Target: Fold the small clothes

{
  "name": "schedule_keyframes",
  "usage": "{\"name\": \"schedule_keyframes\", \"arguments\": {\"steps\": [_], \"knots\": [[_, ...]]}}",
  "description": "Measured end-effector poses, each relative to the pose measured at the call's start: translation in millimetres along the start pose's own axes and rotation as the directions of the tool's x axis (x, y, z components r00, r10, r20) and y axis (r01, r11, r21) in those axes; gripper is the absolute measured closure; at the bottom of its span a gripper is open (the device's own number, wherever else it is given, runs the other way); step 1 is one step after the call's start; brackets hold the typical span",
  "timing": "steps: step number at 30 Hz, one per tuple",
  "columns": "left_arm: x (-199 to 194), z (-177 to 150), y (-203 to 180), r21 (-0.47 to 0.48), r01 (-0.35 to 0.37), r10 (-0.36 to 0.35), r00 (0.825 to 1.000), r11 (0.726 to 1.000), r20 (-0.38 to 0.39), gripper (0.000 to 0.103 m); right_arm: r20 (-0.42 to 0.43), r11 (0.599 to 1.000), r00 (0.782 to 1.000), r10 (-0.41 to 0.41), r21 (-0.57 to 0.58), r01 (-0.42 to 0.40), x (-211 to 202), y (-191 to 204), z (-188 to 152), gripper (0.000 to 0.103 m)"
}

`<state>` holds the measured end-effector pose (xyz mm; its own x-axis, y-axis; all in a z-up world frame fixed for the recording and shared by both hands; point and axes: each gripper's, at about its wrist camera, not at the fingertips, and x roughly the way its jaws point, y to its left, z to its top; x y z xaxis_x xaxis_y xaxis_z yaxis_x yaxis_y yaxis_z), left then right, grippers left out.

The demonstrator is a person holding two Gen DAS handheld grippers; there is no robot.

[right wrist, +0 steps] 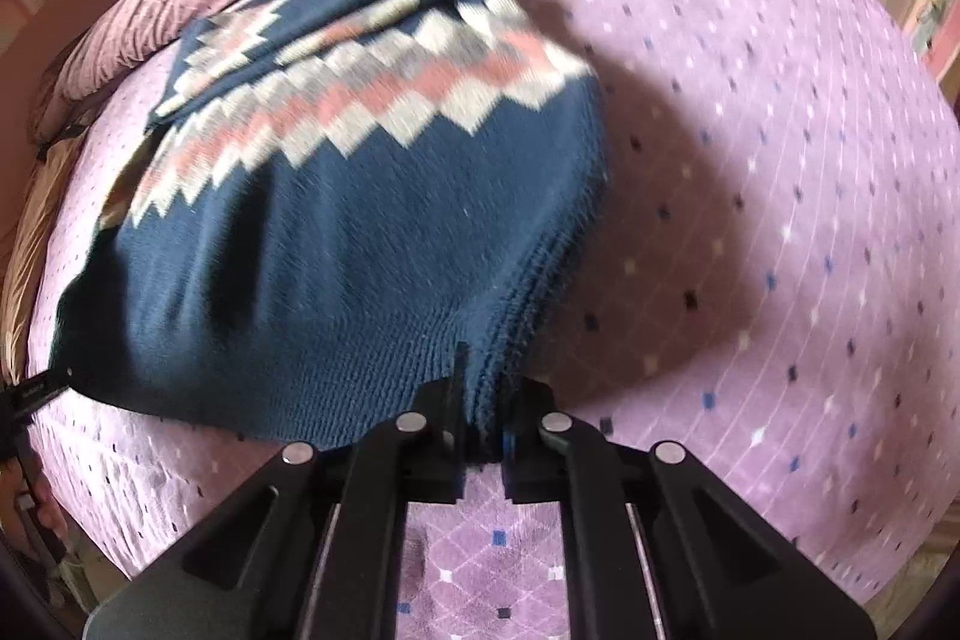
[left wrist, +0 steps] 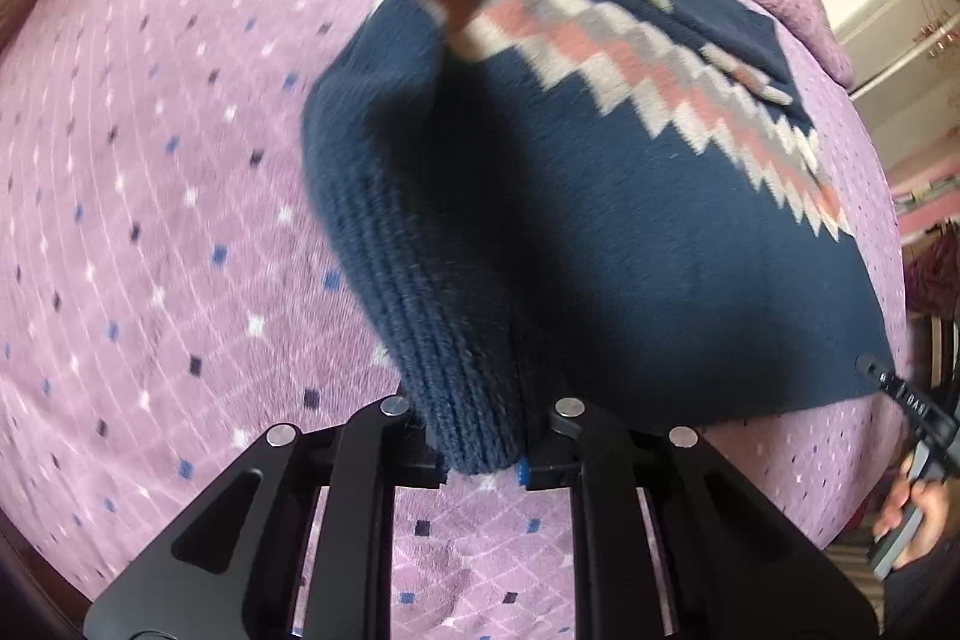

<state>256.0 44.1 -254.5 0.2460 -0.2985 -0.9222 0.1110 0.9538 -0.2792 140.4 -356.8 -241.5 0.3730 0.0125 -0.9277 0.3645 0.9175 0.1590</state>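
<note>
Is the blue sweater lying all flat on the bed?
No, both grippers, left and right, pinch the sweater's ribbed hem and hold that edge up off the bed.

Navy zigzag-banded sweater, lilac diamond-dotted bedspread

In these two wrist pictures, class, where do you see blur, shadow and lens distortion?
Left wrist view: the navy patterned sweater is motion-blurred at its far folded end, with deep shadow above the left gripper. Right wrist view: the sweater throws a shadow rightward on the bedspread. Both: fisheye bulges the bed.
</note>
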Motion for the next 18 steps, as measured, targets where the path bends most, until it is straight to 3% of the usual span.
{"name": "schedule_keyframes", "arguments": {"steps": [9,18], "knots": [[-35,62,-27,0.205,-0.003,-0.016,0.995,0.979,0.094,0.09,0.118,0.991,0.993,-0.002,-0.132,0.017,-38,22,52,0.095],[-54,132,-50,0.308,-0.055,-0.029,0.965,0.95,0.26,0.09,0.28,0.986,0.96,-0.013,-0.158,0.059,-52,44,121,0.096]]}}
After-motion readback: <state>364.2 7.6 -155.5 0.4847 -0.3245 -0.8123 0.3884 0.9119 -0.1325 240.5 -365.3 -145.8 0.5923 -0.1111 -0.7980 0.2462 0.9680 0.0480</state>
